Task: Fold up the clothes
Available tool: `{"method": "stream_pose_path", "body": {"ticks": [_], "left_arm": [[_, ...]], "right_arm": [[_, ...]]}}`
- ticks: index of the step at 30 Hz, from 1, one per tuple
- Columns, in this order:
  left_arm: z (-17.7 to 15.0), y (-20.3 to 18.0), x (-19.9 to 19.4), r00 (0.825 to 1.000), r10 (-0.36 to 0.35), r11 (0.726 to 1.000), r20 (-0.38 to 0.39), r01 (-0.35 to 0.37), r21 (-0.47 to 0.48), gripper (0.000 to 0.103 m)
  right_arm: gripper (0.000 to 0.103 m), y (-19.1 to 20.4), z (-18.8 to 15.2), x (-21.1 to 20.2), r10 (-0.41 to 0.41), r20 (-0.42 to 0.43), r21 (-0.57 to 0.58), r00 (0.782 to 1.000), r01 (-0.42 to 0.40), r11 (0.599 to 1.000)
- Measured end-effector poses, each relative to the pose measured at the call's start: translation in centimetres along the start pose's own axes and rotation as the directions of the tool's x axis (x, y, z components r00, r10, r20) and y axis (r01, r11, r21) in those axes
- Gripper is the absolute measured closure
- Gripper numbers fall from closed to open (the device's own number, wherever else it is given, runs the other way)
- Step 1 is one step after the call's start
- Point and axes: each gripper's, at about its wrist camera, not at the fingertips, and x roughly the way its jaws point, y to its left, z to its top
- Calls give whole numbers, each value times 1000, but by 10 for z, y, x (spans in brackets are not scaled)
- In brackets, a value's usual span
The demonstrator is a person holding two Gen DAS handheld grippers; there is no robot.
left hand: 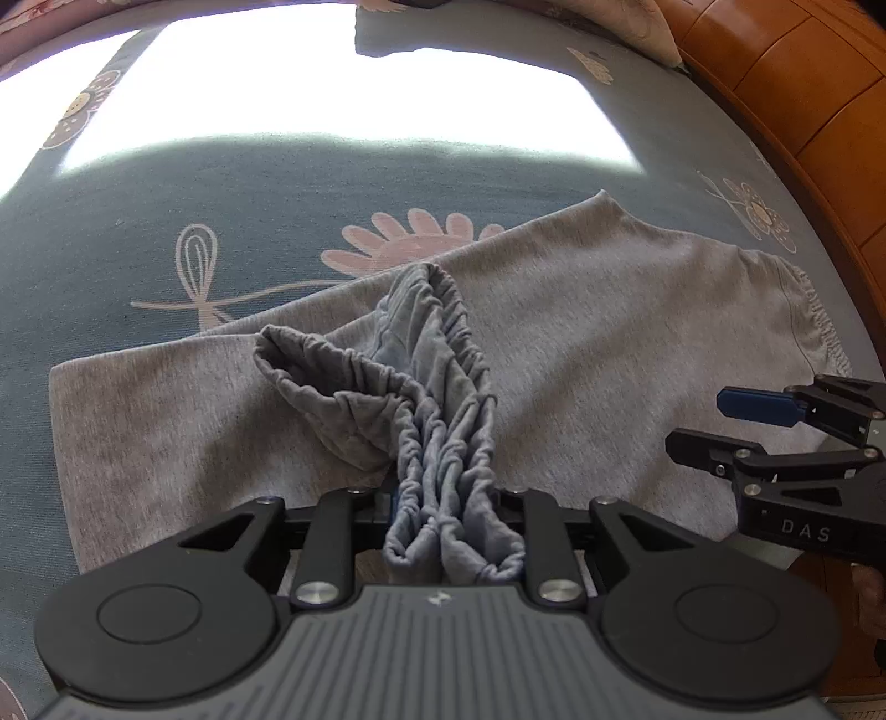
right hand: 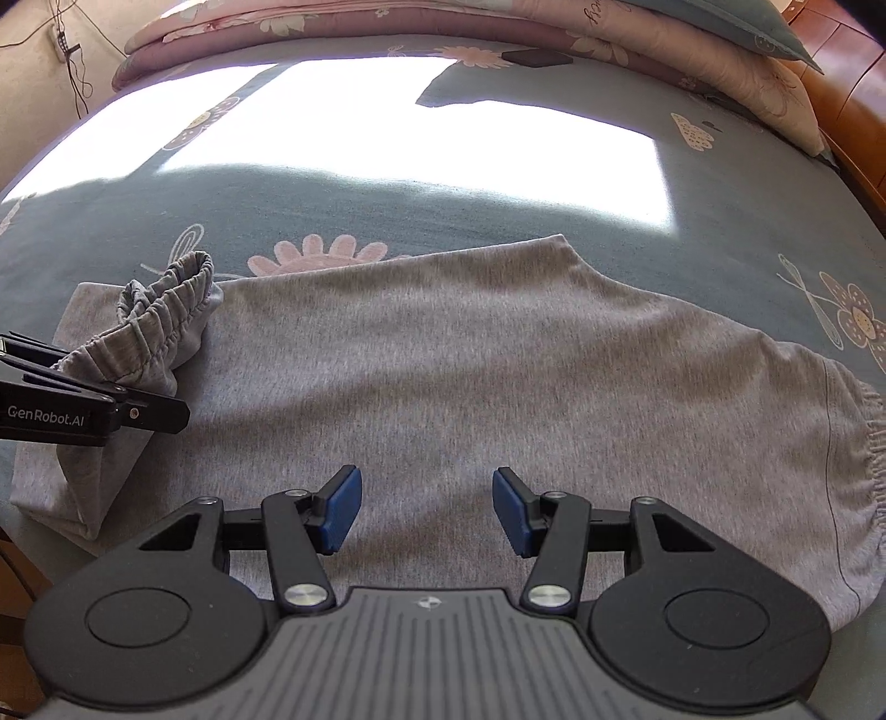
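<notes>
trousers (right hand: 470,376) beside "genrobot.ai" left gripper (right hand: 119,412)

Grey trousers (right hand: 470,354), blue flowered sheet (right hand: 387,210)

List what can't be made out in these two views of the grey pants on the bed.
- Left tool pads: left wrist view, buried in the bunched cuffs.
- Near edge of the grey pants: right wrist view, hidden behind the right tool body.
- Sunlit bedsheet pattern: both views, washed out by glare.
- Dark flat object near the quilt: right wrist view, too small to identify.
</notes>
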Motion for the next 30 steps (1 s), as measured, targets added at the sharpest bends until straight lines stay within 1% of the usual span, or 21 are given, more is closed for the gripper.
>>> {"method": "stream_pose_path", "body": {"ticks": [1, 3, 5, 7, 9, 10, 11, 12, 13, 15, 17, 19, 22, 23, 24, 26, 28, 30], "left_arm": [[0, -2, 2, 1000, 0, 1000, -7, 0, 3, 75], [1, -6, 2, 1000, -18, 1000, -8, 18, 5, 58], [1, -10, 0, 999, -42, 999, -2, 42, 13, 54], [1, -14, -4, 999, -52, 998, 4, 52, 28, 51], [0, -12, -11, 994, -106, 994, 13, 105, 27, 42], [-1, -10, -15, 990, -137, 990, 18, 137, 25, 40], [-2, -7, -18, 984, -176, 984, 16, 175, 24, 31], [-2, -6, -22, 979, -204, 979, 20, 203, 29, 28], [-3, -4, -26, 974, -224, 974, 31, 223, 39, 28], [-5, -2, -34, 973, -226, 973, 55, 223, 59, 28], [-9, 4, -38, 978, -199, 979, 62, 195, 62, 28], [-17, 15, -40, 986, -152, 987, 70, 149, 53, 28], [-31, 34, -43, 994, -76, 997, 73, 74, 26, 28], [-36, 41, -45, 996, -50, 999, 74, 49, 17, 28], [-41, 47, -46, 997, -25, 1000, 74, 24, 7, 28], [-51, 62, -52, 995, 33, 999, 92, -30, -37, 28], [-60, 82, -61, 988, 98, 990, 119, -85, -108, 28], [-67, 98, -69, 977, 158, 979, 143, -136, -154, 28]], "right_arm": [[45, -1, 0, 0, -3, 1, 2, 1000, 3, 1000], [45, -2, -1, 0, -5, 0, 3, 1000, 5, 1000], [45, -2, -2, -1, -5, -1, 3, 1000, 5, 1000], [45, -2, -2, -1, -5, -3, 3, 1000, 5, 1000], [45, -2, -2, -1, -5, -3, 3, 1000, 5, 1000], [45, -2, -1, -1, -5, -3, 3, 1000, 5, 1000], [45, -2, -1, -1, -5, -3, 2, 1000, 5, 1000], [44, -2, 0, -2, -9, -2, 0, 1000, 9, 1000], [44, -1, 1, -2, -11, -1, -2, 1000, 11, 1000], [44, -1, 2, -2, -18, 6, -4, 1000, 18, 1000], [44, -1, 5, -4, -16, 14, 1, 1000, 16, 1000], [44, 1, 9, -5, 8, 26, 12, 1000, -9, 1000], [45, 9, 16, -6, 114, 38, 34, 993, -115, 993], [45, 12, 18, -5, 158, 41, 49, 987, -160, 986], [47, 15, 20, -3, 215, 40, 75, 976, -218, 973], [48, 22, 21, 4, 314, 32, 127, 949, -315, 941], [51, 30, 18, 14, 366, 6, 177, 931, -361, 916], [55, 36, 12, 24, 385, -17, 211, 923, -373, 903]]}}
